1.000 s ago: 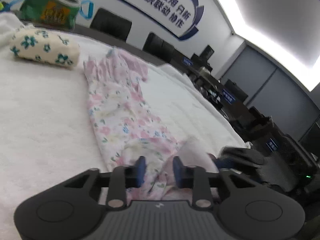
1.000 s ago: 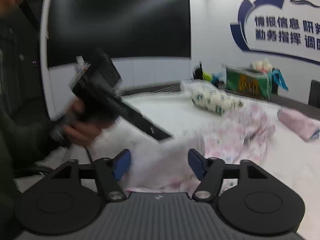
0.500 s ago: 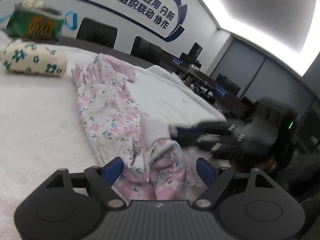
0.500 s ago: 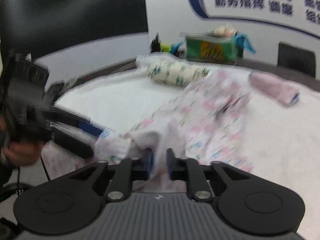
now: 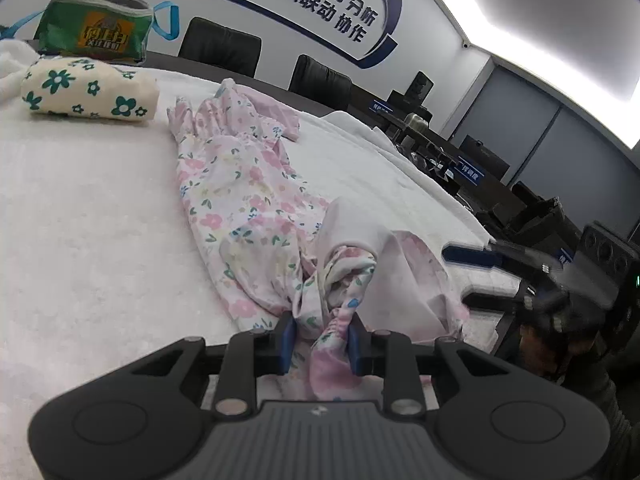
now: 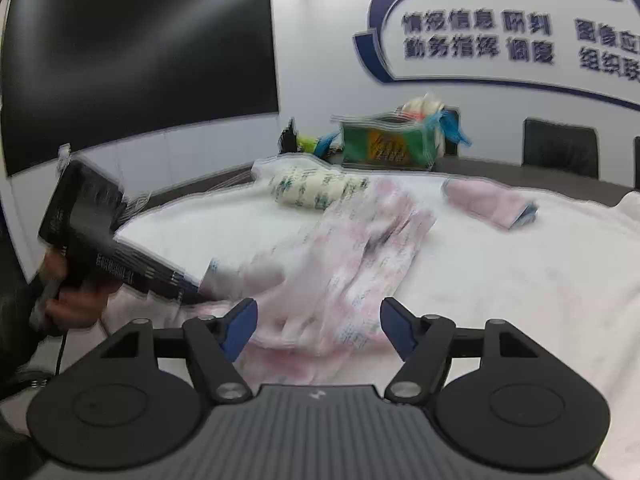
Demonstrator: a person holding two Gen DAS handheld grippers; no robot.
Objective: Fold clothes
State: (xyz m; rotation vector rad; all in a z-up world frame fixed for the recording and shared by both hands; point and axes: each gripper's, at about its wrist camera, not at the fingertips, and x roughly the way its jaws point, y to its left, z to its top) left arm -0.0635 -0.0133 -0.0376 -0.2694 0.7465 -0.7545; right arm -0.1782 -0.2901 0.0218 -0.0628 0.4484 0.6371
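Observation:
A pink floral garment [image 5: 240,200] lies stretched along the white towel-covered table [image 5: 80,248], its near end bunched up. My left gripper [image 5: 320,340] is closing and its blue pads press on that bunched end. In the right wrist view the same garment [image 6: 360,240] is blurred, and the left gripper [image 6: 204,280] reaches into its near left corner, held by a hand [image 6: 68,308]. My right gripper [image 6: 318,324] is opening, its jaws wide apart, with cloth lying beyond them and nothing pinched. It also shows at the table's right edge in the left wrist view, the right gripper [image 5: 464,276] clear of the cloth.
A folded cream bundle with green flowers [image 5: 88,92] and a green bag [image 5: 100,28] sit at the far left. A folded pink piece [image 6: 492,204] lies far right of the garment. Black chairs [image 5: 220,48] line the far side; desks with monitors stand beyond the right edge.
My left gripper opened wide, then shut again on the bunched near end. My right gripper let go of the cloth it pinched, opened wide and drew back from it.

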